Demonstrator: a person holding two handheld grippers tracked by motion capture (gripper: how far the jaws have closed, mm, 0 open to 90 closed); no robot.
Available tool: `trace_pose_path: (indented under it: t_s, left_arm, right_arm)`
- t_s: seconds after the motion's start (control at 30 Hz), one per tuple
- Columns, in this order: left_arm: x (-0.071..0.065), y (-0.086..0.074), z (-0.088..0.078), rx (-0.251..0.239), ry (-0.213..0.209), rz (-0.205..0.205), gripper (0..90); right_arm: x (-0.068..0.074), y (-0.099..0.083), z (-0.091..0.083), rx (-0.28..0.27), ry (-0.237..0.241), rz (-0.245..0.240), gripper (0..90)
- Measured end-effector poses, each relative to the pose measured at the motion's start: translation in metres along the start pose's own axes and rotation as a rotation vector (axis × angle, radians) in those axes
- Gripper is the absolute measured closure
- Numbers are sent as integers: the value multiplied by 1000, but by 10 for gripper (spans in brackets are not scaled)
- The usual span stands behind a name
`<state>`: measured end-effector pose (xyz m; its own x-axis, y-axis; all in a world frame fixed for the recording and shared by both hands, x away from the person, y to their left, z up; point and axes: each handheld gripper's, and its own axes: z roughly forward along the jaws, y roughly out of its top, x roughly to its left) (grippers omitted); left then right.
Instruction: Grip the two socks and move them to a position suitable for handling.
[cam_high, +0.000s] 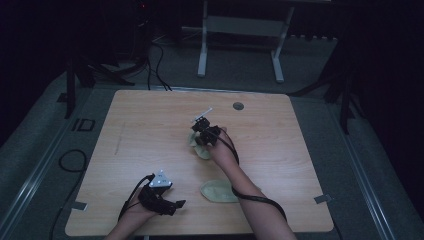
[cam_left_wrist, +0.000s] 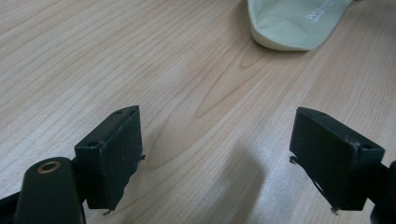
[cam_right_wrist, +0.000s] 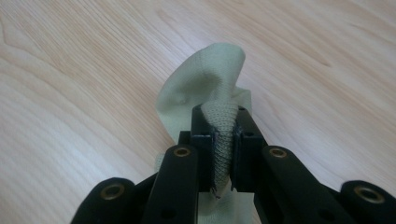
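Dim high view, brightly lit gripper views

The high view is underexposed: the wooden table (cam_high: 150, 150) is lit weakly from above, and the surroundings at the upper left and right edges are lost in near black. In the left gripper view even light is spread over the wood grain, a soft shadow is cast at lower centre, and the near jaws are slightly blurred. In the right gripper view pale glare is seen at the upper left, and the lower edge is out of focus.

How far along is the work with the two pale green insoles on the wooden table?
Done: nothing looks finished. In hand: the right gripper is clamped on the farther pale green fabric insole, which bends upward. Left: the nearer pale green insole lies flat on the wooden table, beside the open left gripper.
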<state>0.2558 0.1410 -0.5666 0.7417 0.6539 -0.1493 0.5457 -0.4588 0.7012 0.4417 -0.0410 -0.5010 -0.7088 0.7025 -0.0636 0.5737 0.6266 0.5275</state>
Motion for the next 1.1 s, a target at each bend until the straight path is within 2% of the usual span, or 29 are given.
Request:
trace_pose_path:
  t_s: [0.2,0.33,0.43,0.53,0.63,0.73,0.83,0.97,1.0,1.1]
  left_arm:
    - [1,1,0,0,9,-9,170]
    - [1,1,1,-1,-3,-20,170]
    - [0,1,2,1,-1,-15,170]
    - [-1,2,2,1,-2,-14,170]
    - [-1,4,2,-2,-4,-7,170]
    - [-2,5,2,-9,-5,-10,170]
    - [-2,6,2,-12,-5,-8,170]
    - [-3,8,3,-25,-14,3,171]
    - [-3,9,4,-34,-22,6,171]
    - [-5,12,5,-49,-38,16,171]
  right_arm:
    - [-19,-14,-31,-21,-34,2,823]
    - [-33,-25,-52,-24,-72,2,823]
    - [-38,-35,-62,-21,-81,-9,823]
    - [-39,-46,-59,-12,-71,-6,822]
    - [-38,-57,-47,10,-51,10,821]
    - [-33,-69,-32,50,-25,10,820]
    - [-26,-78,-20,61,1,10,818]
    - [-21,-87,-9,80,18,12,804]
    - [-20,-88,-8,69,19,15,803]
    - [-18,-88,-8,67,21,10,738]
